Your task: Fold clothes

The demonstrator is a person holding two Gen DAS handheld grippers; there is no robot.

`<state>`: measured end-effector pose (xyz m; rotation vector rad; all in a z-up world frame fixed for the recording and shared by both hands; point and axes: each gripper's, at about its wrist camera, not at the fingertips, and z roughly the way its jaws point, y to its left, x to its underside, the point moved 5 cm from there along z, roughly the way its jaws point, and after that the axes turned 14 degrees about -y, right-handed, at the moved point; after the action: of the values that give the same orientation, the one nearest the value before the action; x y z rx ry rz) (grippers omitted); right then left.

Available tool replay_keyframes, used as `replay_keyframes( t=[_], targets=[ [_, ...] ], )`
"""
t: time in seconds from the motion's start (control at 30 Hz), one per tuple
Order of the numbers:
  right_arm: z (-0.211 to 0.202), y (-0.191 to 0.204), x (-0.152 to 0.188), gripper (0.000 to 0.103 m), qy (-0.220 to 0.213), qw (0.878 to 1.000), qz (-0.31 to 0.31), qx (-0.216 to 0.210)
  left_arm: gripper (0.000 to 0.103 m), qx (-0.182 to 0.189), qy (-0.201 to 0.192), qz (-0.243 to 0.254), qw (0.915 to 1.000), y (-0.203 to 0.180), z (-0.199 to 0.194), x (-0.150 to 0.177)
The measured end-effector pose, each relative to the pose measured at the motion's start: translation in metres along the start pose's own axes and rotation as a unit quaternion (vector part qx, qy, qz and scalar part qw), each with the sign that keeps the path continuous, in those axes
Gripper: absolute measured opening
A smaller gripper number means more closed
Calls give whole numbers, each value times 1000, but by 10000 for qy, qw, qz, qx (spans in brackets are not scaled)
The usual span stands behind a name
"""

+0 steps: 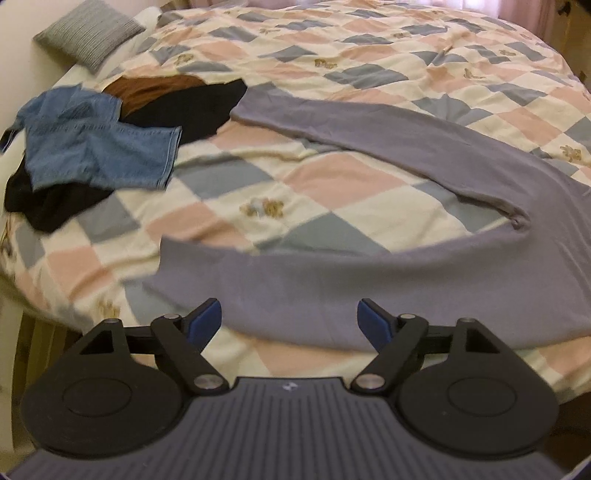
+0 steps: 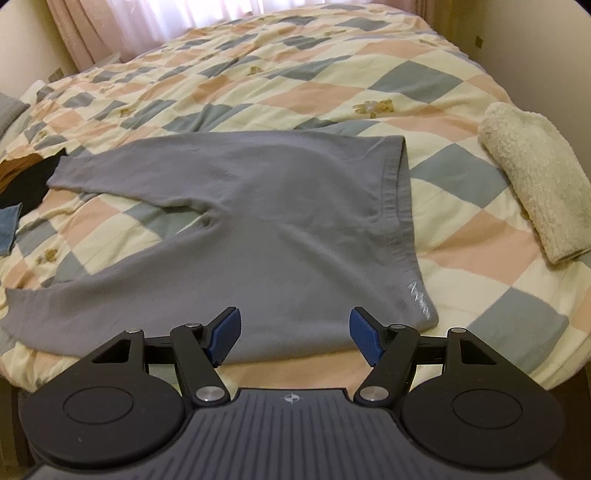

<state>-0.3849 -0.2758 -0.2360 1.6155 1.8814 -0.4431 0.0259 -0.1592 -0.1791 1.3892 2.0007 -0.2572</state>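
Both my left gripper (image 1: 289,325) and right gripper (image 2: 295,336) gape empty; grey leggings (image 2: 258,221) look soft, limp—I'd pinch near waistband (image 2: 397,206) corners.

A bed covered by a checked quilt (image 2: 332,92) in pink, cream and grey-blue carries grey leggings (image 2: 280,206) spread flat near its front edge, a rolled cream towel (image 2: 535,177) to their right, and — at the far left — blue jeans (image 1: 99,147) heaped over black (image 1: 192,107) and brown (image 1: 147,86) clothes, beside a grey striped cushion (image 1: 88,31).
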Motion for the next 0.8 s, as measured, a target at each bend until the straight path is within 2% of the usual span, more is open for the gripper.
replay_keyframes(
  t=[0.1, 0.2, 0.27, 0.4, 0.5, 0.6, 0.67, 0.8],
  targets=[
    [18, -5, -16, 66, -136, 9997, 96, -159, 78, 142, -67, 556, 9983, 3, 38, -23],
    [42, -8, -36, 66, -305, 9989, 212, -287, 77, 541, -95, 1072, 9927, -1, 91, -50],
    [64, -10, -47, 66, -317, 9994, 103, -118, 76, 800, -133, 1388, 9870, -4, 133, -71],
    [115, -13, -69, 66, -247, 9995, -95, 162, 52, 1095, -184, 2113, 9711, -10, 220, -115],
    [141, -18, -84, 63, -327, 9989, 39, 333, 46, 1289, -429, 2552, 9573, -9, 266, -147],
    [152, -26, -99, 62, -515, 9971, 200, 516, 46, 1294, -547, 2879, 9473, -4, 298, -172],
    [152, -32, -104, 62, -587, 9959, 276, 626, 46, 1300, -562, 2985, 9439, 0, 308, -178],
    [143, -29, -100, 62, -566, 9959, -20, 705, 48, 1498, -471, 2964, 9421, 8, 303, -163]
  ],
)
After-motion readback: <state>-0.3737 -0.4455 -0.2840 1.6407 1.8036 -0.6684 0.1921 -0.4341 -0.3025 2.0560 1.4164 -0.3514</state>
